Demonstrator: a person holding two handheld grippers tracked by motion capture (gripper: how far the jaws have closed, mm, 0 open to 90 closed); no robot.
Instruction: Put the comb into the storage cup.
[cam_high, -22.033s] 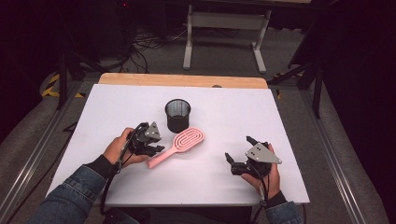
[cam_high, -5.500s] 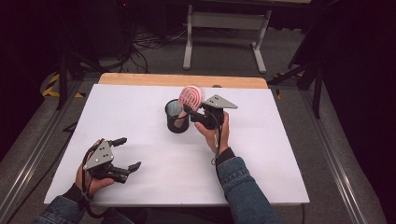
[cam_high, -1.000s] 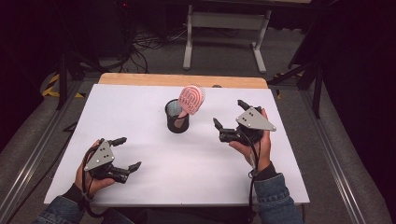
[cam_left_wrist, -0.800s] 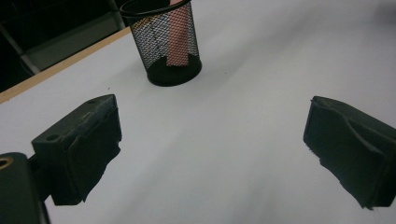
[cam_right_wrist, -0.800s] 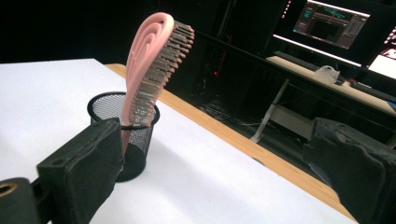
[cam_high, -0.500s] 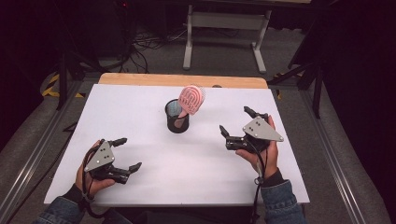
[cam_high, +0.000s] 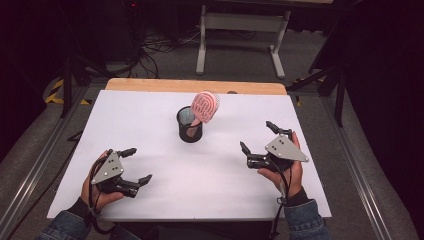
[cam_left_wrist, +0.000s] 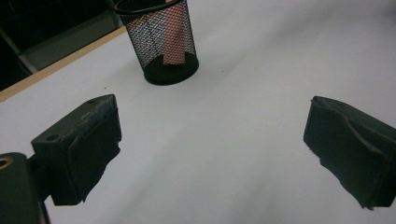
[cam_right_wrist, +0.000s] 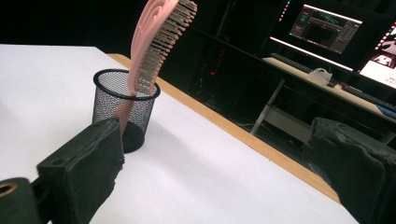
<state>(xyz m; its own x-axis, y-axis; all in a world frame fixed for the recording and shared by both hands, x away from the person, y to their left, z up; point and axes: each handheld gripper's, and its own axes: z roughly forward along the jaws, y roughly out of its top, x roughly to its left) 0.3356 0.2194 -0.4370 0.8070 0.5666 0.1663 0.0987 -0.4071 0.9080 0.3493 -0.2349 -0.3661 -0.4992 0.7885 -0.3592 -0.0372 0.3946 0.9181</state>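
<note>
- Standing handle-down in the black mesh pen cup (cam_high: 190, 126), the pink hairbrush (cam_high: 204, 106) has its long axis close to upright, leaning a little so the bristled head overhangs the rim on the cup's right; cup and brush sit toward the far middle of the white table (cam_high: 150, 120).
- Seen from the right gripper view, the brush (cam_right_wrist: 154, 46) leans on the cup's rim (cam_right_wrist: 126, 86) with bristles facing the camera side and the handle visible through the mesh.
- The right gripper (cam_high: 259, 145) rests at the table's right, jaws spread wide with nothing between them, pointing leftward toward the cup; the brush lies ahead and to the left of its fingertips, well apart.
- The left gripper (cam_high: 136, 165) sits near the front left edge, jaws likewise wide and empty; in its own view the cup (cam_left_wrist: 163, 44) stands ahead, beyond the gap between the jaws.
- Judging by the high view, the right gripper is the nearer one (not by much), and it faces the overhanging head.
- Any next grasp, I'd judge, would take the head from the side, since the handle is inside the cup; the placing looks finished as things lie.
</note>
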